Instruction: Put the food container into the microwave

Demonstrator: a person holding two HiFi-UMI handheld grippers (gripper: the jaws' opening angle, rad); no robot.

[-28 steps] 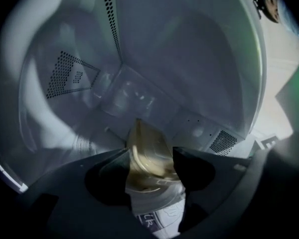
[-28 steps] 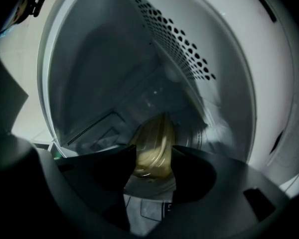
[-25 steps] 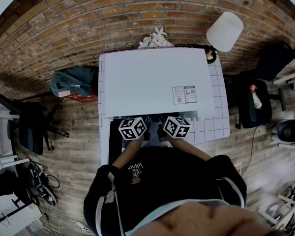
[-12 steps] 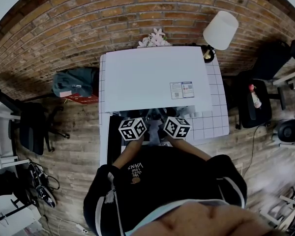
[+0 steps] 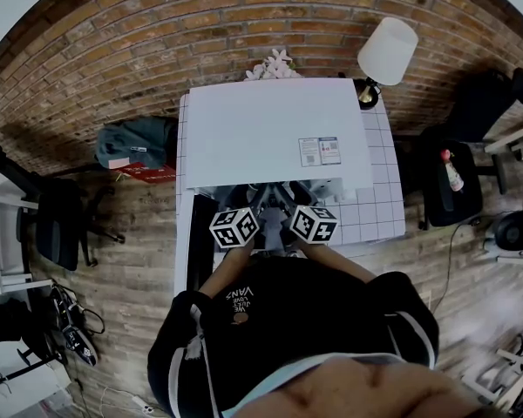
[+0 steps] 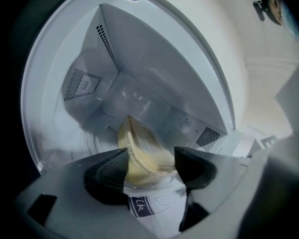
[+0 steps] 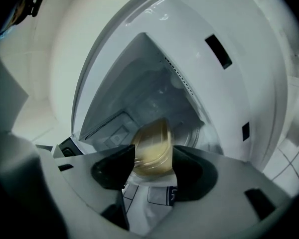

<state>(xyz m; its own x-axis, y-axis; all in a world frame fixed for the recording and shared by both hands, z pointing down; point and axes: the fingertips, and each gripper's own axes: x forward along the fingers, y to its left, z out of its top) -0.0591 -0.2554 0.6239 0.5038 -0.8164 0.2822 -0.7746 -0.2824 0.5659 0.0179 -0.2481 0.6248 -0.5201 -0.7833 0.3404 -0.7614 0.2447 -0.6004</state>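
The left hand-held gripper (image 6: 150, 159) and right hand-held gripper (image 7: 153, 160) each pinch one side of the container (image 6: 139, 142) at the open microwave's (image 5: 275, 129) mouth, so, apparently, only lowering it onto the turntable (image 7: 194, 134) and releasing remain.

Soft, even light fills the room. The microwave (image 5: 275, 133) top glares flat white, and the brick wall (image 5: 157, 42) bows at the head view's far rim. Both gripper views fall black at the corners. The food container (image 6: 142, 151) smears with blur, and the near jaws sit in shadow.
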